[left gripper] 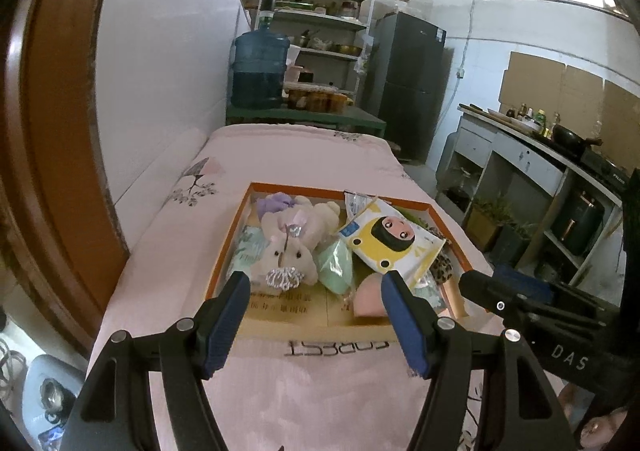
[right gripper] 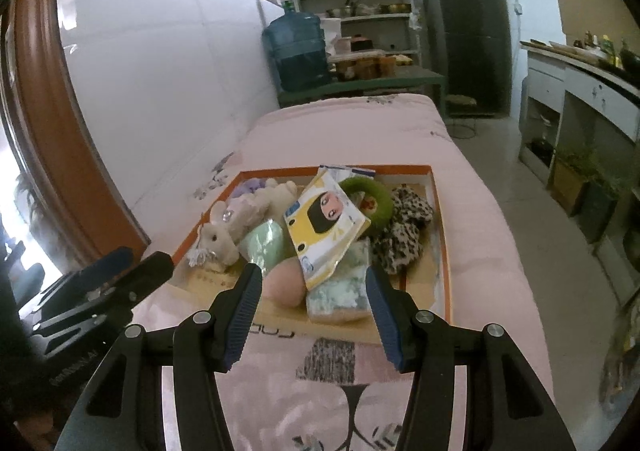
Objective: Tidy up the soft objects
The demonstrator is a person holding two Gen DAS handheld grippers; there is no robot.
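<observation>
**Inspector:** Begin at the tools. The left gripper [left gripper: 314, 315] has its jaws spread, nothing between the pads, and hangs over the near edge of the tray. The right gripper [right gripper: 312, 311] is likewise spread and empty. Neither touches any item.

**Clerk:** Why both short of the load?

**Inspector:** My reading is that they are placed to choose a first piece; both point down at the near end of the orange-rimmed tray [left gripper: 228, 247], which lies on the pink bedspread [left gripper: 280, 391].

**Clerk:** And the soft objects?

**Inspector:** All inside the tray, heaped. Nearest the right gripper lie a pink rounded sponge [right gripper: 285, 285] and a pale green folded cloth [right gripper: 340, 291], touching each other. Beside them sits a mint green pad [right gripper: 266, 241]. To the left lies a cream plush animal [left gripper: 286, 251], its head toward the near rim.

**Clerk:** Further in?

**Inspector:** A yellow tissue pack with a cartoon face [right gripper: 324, 227] leans across the pile, propped on what lies under it, so it would likely slide if those were pulled first. Behind it are a green ring [right gripper: 370, 197] and a leopard-print piece [right gripper: 404, 231]; a lilac plush [left gripper: 272, 205] rests at the far left corner.

**Clerk:** Beyond the tray?

**Inspector:** A water jug [left gripper: 260, 71] at the foot of the bed.
</observation>
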